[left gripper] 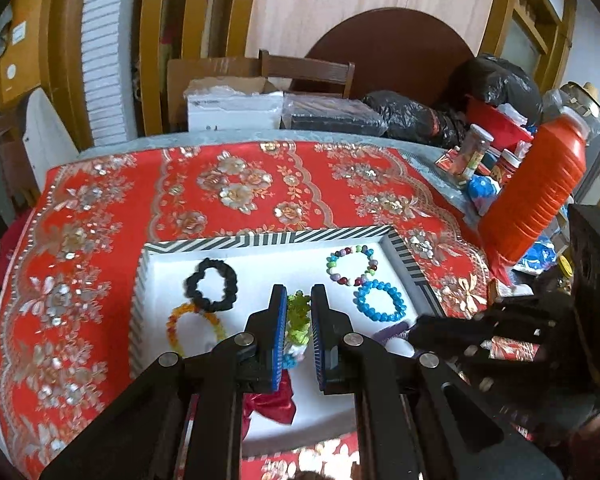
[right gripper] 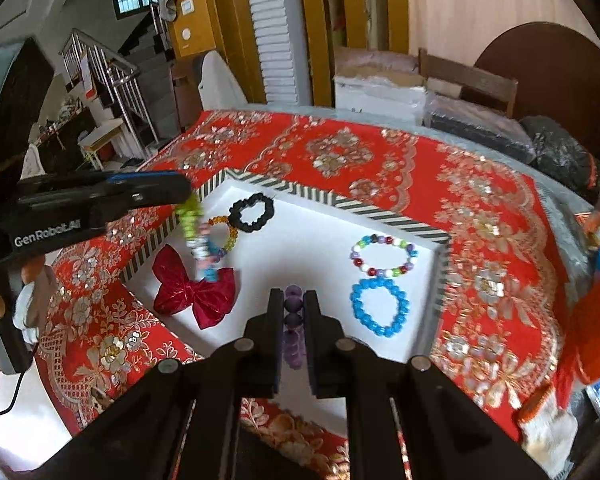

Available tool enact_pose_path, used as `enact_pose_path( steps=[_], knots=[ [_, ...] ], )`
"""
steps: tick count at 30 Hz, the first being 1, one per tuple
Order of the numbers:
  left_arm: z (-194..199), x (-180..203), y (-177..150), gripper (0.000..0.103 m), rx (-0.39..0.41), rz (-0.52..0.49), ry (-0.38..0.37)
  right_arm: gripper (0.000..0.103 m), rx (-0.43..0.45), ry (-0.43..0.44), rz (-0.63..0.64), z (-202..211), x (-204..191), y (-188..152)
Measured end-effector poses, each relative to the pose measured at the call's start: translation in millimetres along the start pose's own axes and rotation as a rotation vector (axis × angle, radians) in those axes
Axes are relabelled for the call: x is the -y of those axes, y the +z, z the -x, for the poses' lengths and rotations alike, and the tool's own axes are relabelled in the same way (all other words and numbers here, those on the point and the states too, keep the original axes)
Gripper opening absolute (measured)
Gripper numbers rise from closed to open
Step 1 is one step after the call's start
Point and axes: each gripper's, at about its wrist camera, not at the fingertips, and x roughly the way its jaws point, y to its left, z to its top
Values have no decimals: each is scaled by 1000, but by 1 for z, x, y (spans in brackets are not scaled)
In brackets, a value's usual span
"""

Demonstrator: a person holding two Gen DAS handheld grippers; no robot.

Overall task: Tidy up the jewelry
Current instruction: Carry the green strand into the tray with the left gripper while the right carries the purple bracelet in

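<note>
My left gripper (left gripper: 299,294) is shut on a green beaded strand (left gripper: 298,316). In the right wrist view the strand (right gripper: 194,224) dangles from it over the left end of the white tray (right gripper: 340,200). My right gripper (right gripper: 293,296) is shut on a purple bead bracelet (right gripper: 293,308) above the tray's near side. Lying in the tray are a black bracelet (right gripper: 252,213), an amber bracelet (right gripper: 226,236), a red bow (right gripper: 196,292), a multicolour bracelet (right gripper: 384,255) and a blue bracelet (right gripper: 380,307).
The striped-rim tray (left gripper: 260,238) sits on a red floral tablecloth (left gripper: 240,184). An orange bottle (left gripper: 536,188), jars and black bags (left gripper: 496,80) crowd the table's right end. Boxes (left gripper: 232,108) and a chair stand behind the far edge.
</note>
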Motion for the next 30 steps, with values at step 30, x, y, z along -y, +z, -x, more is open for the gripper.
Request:
enact_pose_path(
  steps=[30],
  knots=[
    [-85,-65,-13,27,-110,147,96,29,-132,-79,-125,-115,60,58]
  ],
)
